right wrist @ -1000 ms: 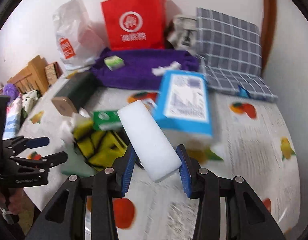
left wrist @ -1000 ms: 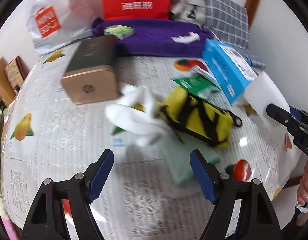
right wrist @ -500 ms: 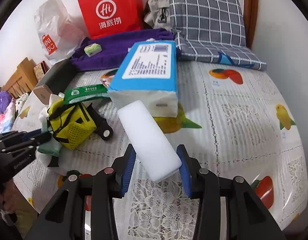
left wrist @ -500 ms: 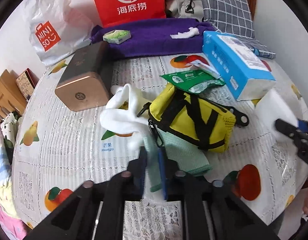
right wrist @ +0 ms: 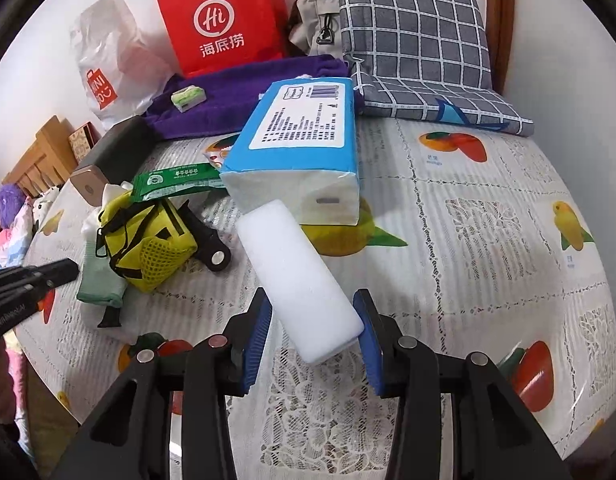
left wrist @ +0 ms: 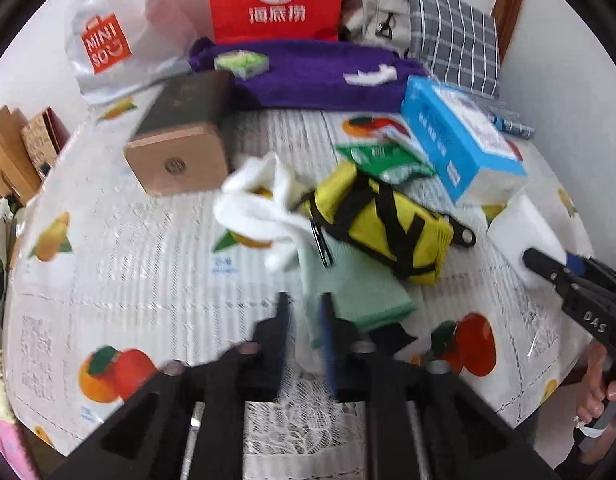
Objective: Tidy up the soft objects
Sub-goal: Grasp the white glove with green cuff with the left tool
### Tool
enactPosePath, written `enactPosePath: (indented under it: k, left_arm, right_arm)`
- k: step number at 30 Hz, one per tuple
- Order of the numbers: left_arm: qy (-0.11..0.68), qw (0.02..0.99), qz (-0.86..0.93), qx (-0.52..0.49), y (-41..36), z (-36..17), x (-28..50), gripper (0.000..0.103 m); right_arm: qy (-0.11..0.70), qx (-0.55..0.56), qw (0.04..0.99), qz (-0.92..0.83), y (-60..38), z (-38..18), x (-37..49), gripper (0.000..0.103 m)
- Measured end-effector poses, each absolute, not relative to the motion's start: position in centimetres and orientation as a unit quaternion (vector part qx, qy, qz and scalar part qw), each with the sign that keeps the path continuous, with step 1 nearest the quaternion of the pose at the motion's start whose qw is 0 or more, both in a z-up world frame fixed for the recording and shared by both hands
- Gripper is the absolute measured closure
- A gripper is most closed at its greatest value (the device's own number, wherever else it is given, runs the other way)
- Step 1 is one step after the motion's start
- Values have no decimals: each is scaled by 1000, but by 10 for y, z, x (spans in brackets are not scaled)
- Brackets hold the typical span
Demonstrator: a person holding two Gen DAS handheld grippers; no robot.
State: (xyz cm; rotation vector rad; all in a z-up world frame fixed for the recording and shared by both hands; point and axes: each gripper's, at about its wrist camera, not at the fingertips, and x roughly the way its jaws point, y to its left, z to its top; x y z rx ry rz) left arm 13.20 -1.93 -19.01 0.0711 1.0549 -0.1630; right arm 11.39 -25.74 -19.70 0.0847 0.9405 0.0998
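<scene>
The right gripper (right wrist: 314, 336) is clenching its fingers on the white sponge block (right wrist: 297, 280), holding it tilted above the bench (right wrist: 488, 240). The left gripper (left wrist: 303, 330) is blurring as its fingers part, the mint-green cloth (left wrist: 356, 292) between them. That cloth is lying half-hidden under the yellow pouch (left wrist: 382, 224), and I cannot tell whether the pads touch it.

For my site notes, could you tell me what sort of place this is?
Probably a home: a table under a fruit-print plastic cover, pushed against a wall, cluttered with a red shopping bag, a tissue pack and a checked cushion.
</scene>
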Motion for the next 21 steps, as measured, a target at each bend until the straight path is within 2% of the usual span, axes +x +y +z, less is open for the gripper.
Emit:
enactPosePath:
  k: [2,13,14,15,18,21]
  left_arm:
    - [500,862,-80,36,-21,-195,131,76]
    - [495,865,-79,17,-26,-209,154,76]
    - [490,868,-83,16,-27,-208,154,80]
    - [487,869,-88,17,-28,-207,154,89]
    - [476,874,-95,24,-28,-200,151,94]
    - [469,878,-99,13,-20,-189,145,96]
  right_arm:
    - [451,36,891,47,-257,-196,111,60]
    - [456,38,888,44,-259,-203,116,59]
    - [458,39,887,44,-259,-204,118,59]
    - [462,40,885,45,-259,-207,119,59]
    - [472,40,880,41,-260,-212,124,59]
    - [473,39,879,37,-259,-212,124,61]
